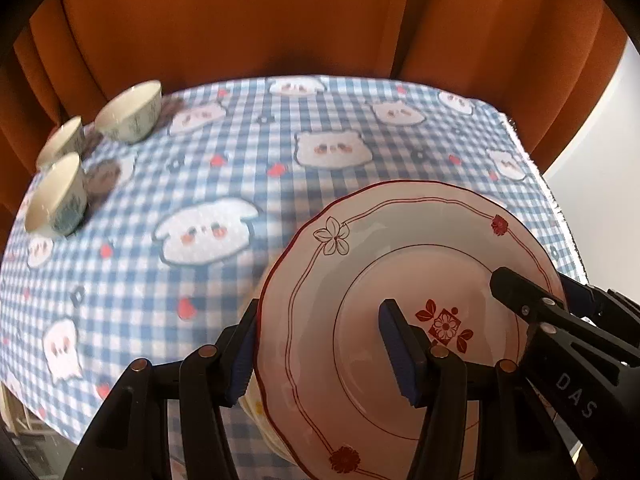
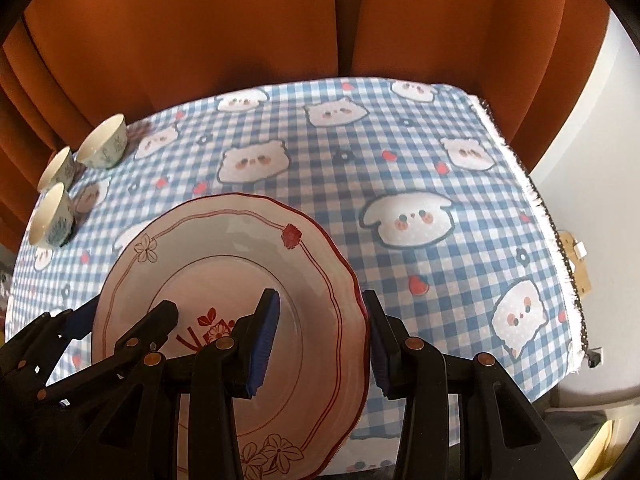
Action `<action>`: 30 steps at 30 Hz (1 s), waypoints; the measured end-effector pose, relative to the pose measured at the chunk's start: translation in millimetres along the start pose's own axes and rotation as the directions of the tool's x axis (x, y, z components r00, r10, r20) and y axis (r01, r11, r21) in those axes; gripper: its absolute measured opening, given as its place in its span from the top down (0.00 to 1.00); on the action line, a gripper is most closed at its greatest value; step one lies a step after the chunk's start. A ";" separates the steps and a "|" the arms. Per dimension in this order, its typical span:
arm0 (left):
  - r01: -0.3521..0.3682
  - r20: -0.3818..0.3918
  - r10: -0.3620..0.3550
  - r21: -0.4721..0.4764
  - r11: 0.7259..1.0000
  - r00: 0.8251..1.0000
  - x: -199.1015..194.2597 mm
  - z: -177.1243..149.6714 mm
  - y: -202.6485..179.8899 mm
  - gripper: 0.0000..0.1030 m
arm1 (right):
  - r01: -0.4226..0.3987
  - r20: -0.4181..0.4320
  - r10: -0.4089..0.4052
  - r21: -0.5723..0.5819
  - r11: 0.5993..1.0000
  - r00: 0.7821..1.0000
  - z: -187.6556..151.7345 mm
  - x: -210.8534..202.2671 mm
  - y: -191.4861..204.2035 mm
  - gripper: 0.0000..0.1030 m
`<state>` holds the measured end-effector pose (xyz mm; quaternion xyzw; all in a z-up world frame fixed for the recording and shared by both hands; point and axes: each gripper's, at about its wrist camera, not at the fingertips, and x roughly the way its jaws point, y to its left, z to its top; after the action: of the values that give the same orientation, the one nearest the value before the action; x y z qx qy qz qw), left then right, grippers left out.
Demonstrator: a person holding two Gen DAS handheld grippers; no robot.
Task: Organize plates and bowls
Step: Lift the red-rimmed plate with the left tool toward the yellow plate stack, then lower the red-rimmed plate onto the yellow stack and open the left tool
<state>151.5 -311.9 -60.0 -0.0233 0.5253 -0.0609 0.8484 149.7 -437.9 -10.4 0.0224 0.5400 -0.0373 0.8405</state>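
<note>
A white plate (image 1: pixel 400 248) with a red wavy rim and red flower prints hangs over the checked tablecloth (image 1: pixel 240 140), gripped from both sides. My left gripper (image 1: pixel 320 352) is shut on its left rim, one blue pad on top and one below. My right gripper (image 2: pixel 320 340) is shut on the right rim of the same plate (image 2: pixel 224 248). Each view shows the other gripper across the plate: the right gripper (image 1: pixel 548 292) and the left gripper (image 2: pixel 124 316). Three small white bowls (image 1: pixel 132 112) (image 1: pixel 64 140) (image 1: pixel 56 196) stand together at the far left of the table.
An orange curtain (image 2: pixel 280 40) hangs right behind the table. The cloth's frayed right edge (image 2: pixel 552 232) marks where the table drops off, with a cardboard box (image 2: pixel 576 256) on the floor beyond it. The bowls (image 2: pixel 104 144) sit close to the far left edge.
</note>
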 end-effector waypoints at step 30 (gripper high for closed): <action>-0.153 -0.062 0.149 -0.065 0.986 0.987 35.2 -20.0 -22.3 0.43 | -0.140 -0.120 0.131 -0.066 0.988 0.984 -15.8 60.0 -25.9 0.56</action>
<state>147.4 -338.0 -97.9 -0.0110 0.5512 0.0212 0.8341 157.9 -464.9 -71.5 0.0301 0.5860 0.0415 0.8087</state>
